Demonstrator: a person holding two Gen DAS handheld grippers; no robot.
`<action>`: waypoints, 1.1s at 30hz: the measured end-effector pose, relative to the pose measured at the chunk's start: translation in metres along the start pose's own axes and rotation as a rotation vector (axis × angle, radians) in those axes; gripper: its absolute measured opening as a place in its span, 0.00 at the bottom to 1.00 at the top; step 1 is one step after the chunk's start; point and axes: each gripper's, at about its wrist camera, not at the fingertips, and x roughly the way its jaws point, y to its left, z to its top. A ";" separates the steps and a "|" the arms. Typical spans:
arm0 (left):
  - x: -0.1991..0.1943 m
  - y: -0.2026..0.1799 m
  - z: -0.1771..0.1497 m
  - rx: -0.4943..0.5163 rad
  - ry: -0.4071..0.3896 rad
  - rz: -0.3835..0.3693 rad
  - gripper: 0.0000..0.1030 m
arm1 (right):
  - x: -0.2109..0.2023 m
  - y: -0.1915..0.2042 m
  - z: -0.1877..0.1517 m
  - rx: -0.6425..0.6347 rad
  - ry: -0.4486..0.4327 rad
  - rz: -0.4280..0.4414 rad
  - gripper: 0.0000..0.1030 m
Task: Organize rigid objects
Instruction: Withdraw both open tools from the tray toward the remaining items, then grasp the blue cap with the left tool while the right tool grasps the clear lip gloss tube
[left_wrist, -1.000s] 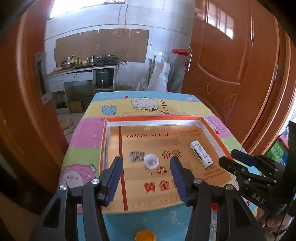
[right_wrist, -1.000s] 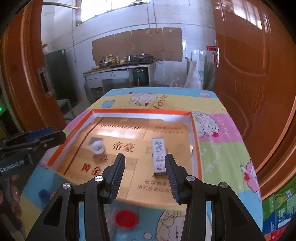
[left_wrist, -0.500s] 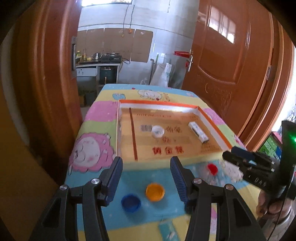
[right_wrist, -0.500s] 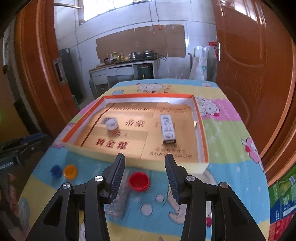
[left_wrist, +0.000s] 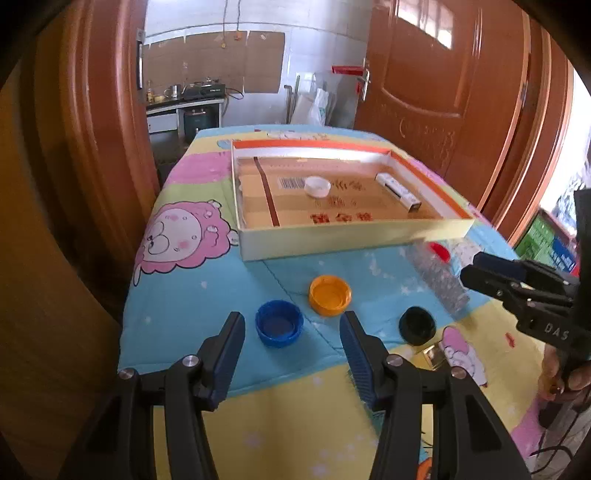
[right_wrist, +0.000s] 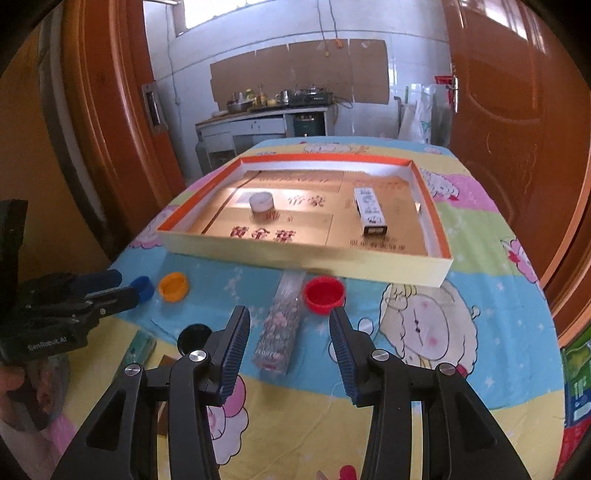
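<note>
The box (left_wrist: 347, 240) sits mid-counter (left_wrist: 192, 295), with bare cloth along its near wall. Inside lie a white cap (left_wrist: 317, 186) and, right of it, a carton (left_wrist: 398, 187). In front of the box, left to right: blue cap (left_wrist: 279, 323), orange cap (left_wrist: 330, 295), black cap (left_wrist: 417, 325), clear tube (right_wrist: 282, 325), red cap (right_wrist: 324, 295). The left gripper (left_wrist: 291, 347) gapes wide, empty, just short of the blue cap. The right gripper (right_wrist: 290, 341) is equally wide and empty, straddling the tube's near end. A gold item beside the black cap is partly hidden.
</note>
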 end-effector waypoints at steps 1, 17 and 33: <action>0.002 -0.001 0.000 0.004 0.006 0.009 0.52 | 0.001 -0.001 -0.001 0.004 0.004 0.001 0.45; 0.023 0.008 0.006 -0.013 0.065 0.073 0.30 | 0.017 -0.007 -0.004 0.045 0.082 0.027 0.45; 0.022 0.013 0.006 -0.050 0.057 0.033 0.30 | 0.049 0.017 0.009 -0.009 0.154 -0.105 0.20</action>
